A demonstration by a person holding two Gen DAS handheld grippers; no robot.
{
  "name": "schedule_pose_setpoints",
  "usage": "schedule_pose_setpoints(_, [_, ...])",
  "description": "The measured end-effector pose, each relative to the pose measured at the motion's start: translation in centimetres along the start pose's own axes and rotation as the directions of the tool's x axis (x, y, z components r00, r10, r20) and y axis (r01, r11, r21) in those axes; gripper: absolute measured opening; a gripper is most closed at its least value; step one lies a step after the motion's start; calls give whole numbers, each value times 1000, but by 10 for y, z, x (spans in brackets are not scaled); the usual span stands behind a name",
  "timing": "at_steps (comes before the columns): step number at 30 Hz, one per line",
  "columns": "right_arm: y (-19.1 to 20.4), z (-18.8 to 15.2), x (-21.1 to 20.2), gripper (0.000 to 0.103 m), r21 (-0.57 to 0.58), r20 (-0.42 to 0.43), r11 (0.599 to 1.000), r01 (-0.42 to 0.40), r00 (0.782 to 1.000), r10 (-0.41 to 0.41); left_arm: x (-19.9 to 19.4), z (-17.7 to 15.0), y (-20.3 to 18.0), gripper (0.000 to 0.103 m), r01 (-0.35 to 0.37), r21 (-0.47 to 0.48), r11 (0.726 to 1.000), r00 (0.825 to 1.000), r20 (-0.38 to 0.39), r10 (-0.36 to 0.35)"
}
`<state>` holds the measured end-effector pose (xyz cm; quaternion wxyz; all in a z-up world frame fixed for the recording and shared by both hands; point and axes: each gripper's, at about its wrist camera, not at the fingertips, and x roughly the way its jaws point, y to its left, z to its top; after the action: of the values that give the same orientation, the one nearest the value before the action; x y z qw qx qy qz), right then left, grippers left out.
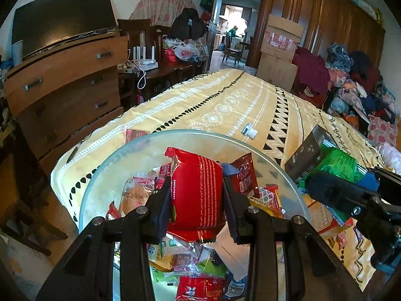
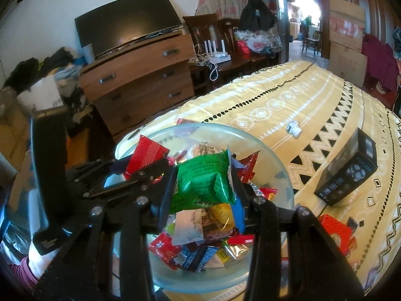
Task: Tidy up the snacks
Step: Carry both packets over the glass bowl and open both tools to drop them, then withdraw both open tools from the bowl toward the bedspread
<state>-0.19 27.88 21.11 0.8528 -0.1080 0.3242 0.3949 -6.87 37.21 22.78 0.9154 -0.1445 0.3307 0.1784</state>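
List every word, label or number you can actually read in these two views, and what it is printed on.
"NAPOLITANER": along the edge of the red snack packet held in the left gripper.
Green snack packet in the right gripper: print too small to read.
Black box: lettering blurred.
Snacks in the glass bowl: unreadable.

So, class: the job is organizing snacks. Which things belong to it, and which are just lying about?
Belong:
left gripper holding red packet
right gripper holding green packet
glass bowl

Lying about:
black box
small white bottle
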Motion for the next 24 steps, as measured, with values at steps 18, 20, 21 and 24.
schedule_pose_setpoints(18, [4, -11, 0, 80, -2, 46, 1000, 8, 999, -8, 20, -12, 25, 75, -3, -130, 992, 999, -37, -2])
schedule_pose_setpoints(20, [6, -16, -12, 80, -38, 95, 997, 71, 993, -68, 19, -15, 23, 75, 5, -144, 990, 999, -43, -11])
schedule_pose_setpoints(21, [8, -21, -20, 81, -57, 127, 993, 107, 987, -99, 18, -16, 22, 75, 11, -149, 989, 999, -42, -18])
schedule_pose_setpoints(24, [9, -39, -43, 88, -89, 207, 979, 185, 965, -163, 11, -21, 15, 76, 45, -151, 987, 998, -24, -49])
